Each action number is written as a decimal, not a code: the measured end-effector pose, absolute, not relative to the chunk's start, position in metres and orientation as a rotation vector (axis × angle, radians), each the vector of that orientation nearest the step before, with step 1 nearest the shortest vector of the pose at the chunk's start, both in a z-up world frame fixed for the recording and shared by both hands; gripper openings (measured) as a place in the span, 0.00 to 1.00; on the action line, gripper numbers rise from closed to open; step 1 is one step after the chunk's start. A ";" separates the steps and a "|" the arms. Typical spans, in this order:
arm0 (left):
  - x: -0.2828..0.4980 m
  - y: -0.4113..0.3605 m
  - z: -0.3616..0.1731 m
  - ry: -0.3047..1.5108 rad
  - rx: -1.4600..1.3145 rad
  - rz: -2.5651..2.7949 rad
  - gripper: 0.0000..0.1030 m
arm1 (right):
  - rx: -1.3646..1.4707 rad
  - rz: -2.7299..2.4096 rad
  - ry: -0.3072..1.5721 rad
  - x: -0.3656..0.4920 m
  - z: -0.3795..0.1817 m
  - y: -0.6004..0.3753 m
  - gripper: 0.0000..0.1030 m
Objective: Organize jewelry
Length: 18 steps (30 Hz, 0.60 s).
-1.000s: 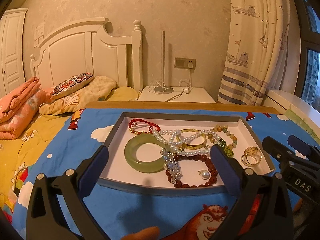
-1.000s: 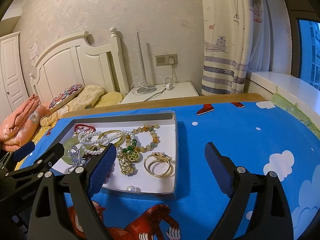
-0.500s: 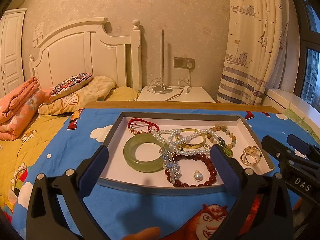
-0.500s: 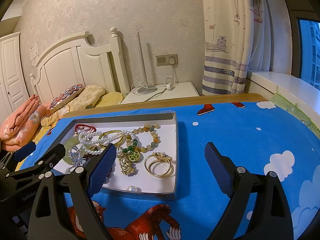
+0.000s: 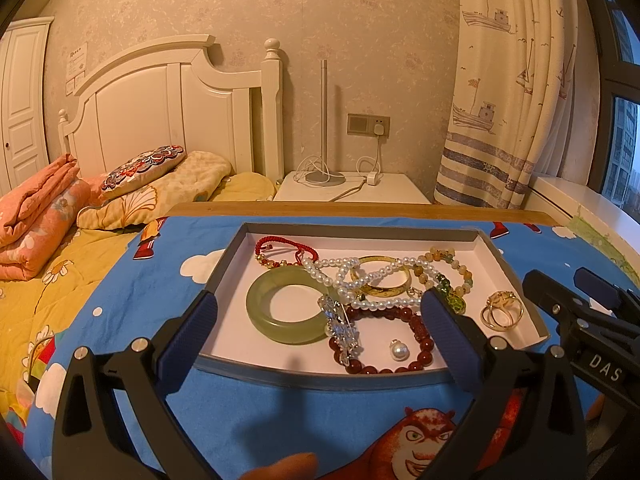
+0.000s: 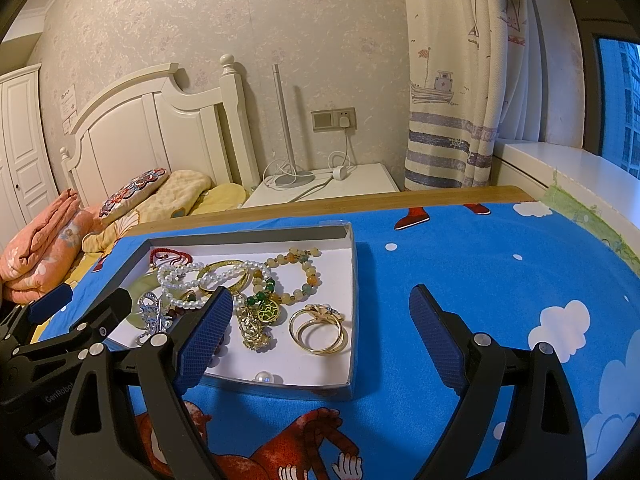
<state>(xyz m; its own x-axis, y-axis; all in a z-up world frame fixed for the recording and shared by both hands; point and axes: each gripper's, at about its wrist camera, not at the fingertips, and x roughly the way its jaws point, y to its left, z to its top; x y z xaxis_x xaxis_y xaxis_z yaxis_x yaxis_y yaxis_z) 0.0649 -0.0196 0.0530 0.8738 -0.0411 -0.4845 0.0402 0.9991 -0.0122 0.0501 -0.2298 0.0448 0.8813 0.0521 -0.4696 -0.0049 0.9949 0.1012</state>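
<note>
A shallow grey tray (image 5: pixel 505 257) (image 6: pixel 248 235) on the blue table holds a heap of jewelry: a green jade bangle (image 5: pixel 289 303), a red cord bracelet (image 5: pixel 285 249), a pearl strand (image 5: pixel 380 276), a gold bangle (image 5: pixel 380 280) (image 6: pixel 224 276), a dark red bead bracelet (image 5: pixel 416 340), a loose pearl (image 5: pixel 398 350) (image 6: pixel 265 378), a silver brooch (image 5: pixel 340 326) (image 6: pixel 152 314), gold rings (image 5: pixel 501 311) (image 6: pixel 318 328) and a green pendant (image 6: pixel 269 311). My left gripper (image 5: pixel 318 338) is open and empty above the tray's near edge. My right gripper (image 6: pixel 320 330) is open and empty at the tray's right edge.
The blue cartoon tablecloth (image 6: pixel 480 272) covers the table; its wooden far edge (image 5: pixel 360 210) shows. Behind are a bed with pillows (image 5: pixel 152 184), a white nightstand with a lamp (image 5: pixel 320 176), and curtains (image 5: pixel 516 92). Each gripper shows at the edge of the other's view.
The loose pearl has rolled a little toward the tray's near edge. Both grippers stay open and have hardly moved.
</note>
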 end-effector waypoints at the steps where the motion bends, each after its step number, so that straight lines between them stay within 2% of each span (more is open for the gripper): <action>1: 0.065 -0.020 0.053 0.507 0.000 -0.043 0.98 | 0.098 0.030 0.491 0.050 0.045 -0.230 0.84; 18: 0.064 -0.021 0.050 0.510 0.003 -0.048 0.98 | 0.100 0.031 0.492 0.050 0.045 -0.230 0.84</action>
<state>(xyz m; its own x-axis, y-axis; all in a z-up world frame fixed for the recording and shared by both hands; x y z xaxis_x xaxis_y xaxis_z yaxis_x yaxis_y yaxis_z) 0.0638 -0.0213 0.0497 0.8716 -0.0448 -0.4881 0.0463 0.9989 -0.0089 0.0502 -0.2301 0.0446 0.8811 0.0534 -0.4699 -0.0052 0.9946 0.1034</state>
